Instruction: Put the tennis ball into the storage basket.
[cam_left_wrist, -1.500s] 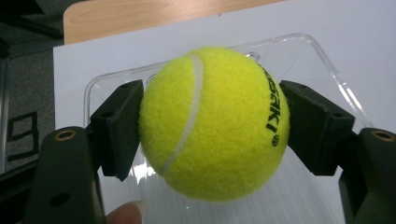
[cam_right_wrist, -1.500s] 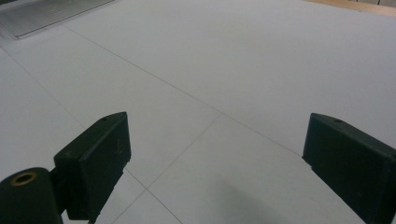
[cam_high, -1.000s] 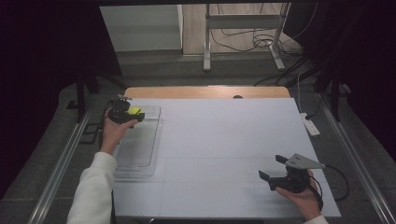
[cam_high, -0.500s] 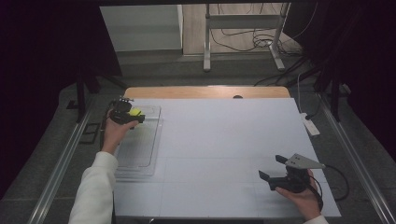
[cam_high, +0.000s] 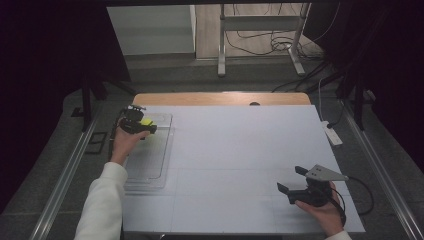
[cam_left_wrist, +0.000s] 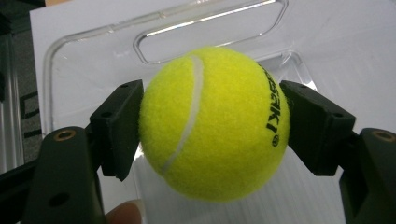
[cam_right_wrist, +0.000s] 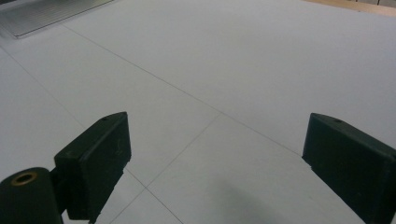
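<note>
A yellow tennis ball (cam_left_wrist: 212, 123) sits between the two black jaws of my left gripper (cam_left_wrist: 210, 126), both pads pressing its sides. In the high view the ball (cam_high: 146, 122) and left gripper (cam_high: 145, 127) hover over the far end of a clear plastic tray (cam_high: 150, 160) at the table's left edge. The tray's handle cut-out (cam_left_wrist: 210, 28) lies just beyond the ball. My right gripper (cam_high: 291, 180) rests low at the near right of the table, jaws wide apart, with nothing between them. Its view looks along the jaws of the right gripper (cam_right_wrist: 215, 158) over bare white table.
The white tabletop (cam_high: 240, 150) stretches between both hands. A white power strip (cam_high: 331, 134) lies at the right edge. A wooden strip (cam_high: 220, 98) borders the far side. Metal rails (cam_high: 65, 180) run along the floor at left.
</note>
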